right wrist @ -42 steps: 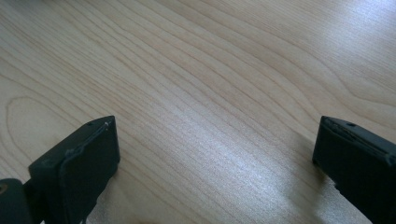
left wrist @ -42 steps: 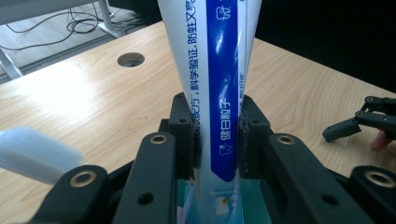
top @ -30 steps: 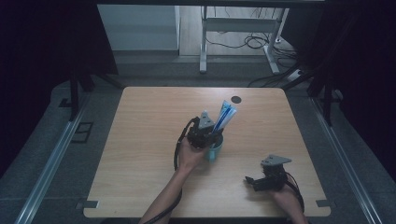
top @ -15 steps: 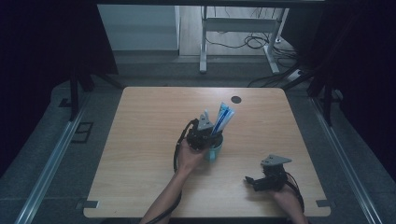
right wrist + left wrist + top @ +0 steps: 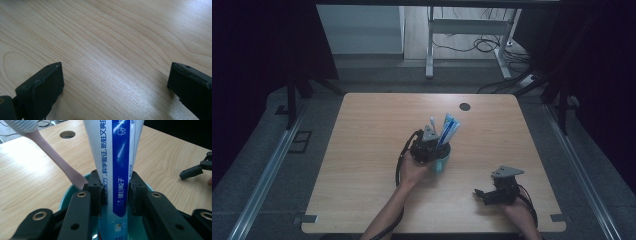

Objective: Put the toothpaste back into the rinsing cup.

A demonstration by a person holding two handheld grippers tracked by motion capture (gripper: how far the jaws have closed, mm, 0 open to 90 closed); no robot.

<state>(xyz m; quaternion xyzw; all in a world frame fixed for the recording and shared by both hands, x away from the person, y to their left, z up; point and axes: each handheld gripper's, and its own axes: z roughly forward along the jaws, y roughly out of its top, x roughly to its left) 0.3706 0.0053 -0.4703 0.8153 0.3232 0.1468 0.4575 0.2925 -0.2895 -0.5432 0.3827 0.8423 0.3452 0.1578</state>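
A white and blue toothpaste tube (image 5: pixel 449 129) (image 5: pixel 120 157) stands tilted in a teal cup (image 5: pixel 442 163) (image 5: pixel 67 193) near the table's middle. My left gripper (image 5: pixel 438 148) (image 5: pixel 115 188) reaches over the cup's rim, and its pads (image 5: pixel 101 195) lie against both sides of the tube. A pink toothbrush (image 5: pixel 432 122) (image 5: pixel 58 161) leans in the same cup, beside the left jaw. My right gripper (image 5: pixel 478 193) (image 5: pixel 115 80) rests low over the bare wood at the front right, jaws wide apart with nothing between them. It also appears at the edge of the left gripper view (image 5: pixel 196 168).
The wooden table (image 5: pixel 372 150) has a round cable hole (image 5: pixel 465 106) (image 5: pixel 67 134) near its far edge. Beyond the table stand a desk frame and loose cables (image 5: pixel 482 45) on the floor. Dark floor surrounds the table.
The left gripper with the tube has shifted only slightly toward the cup. The right gripper has stayed where it was.
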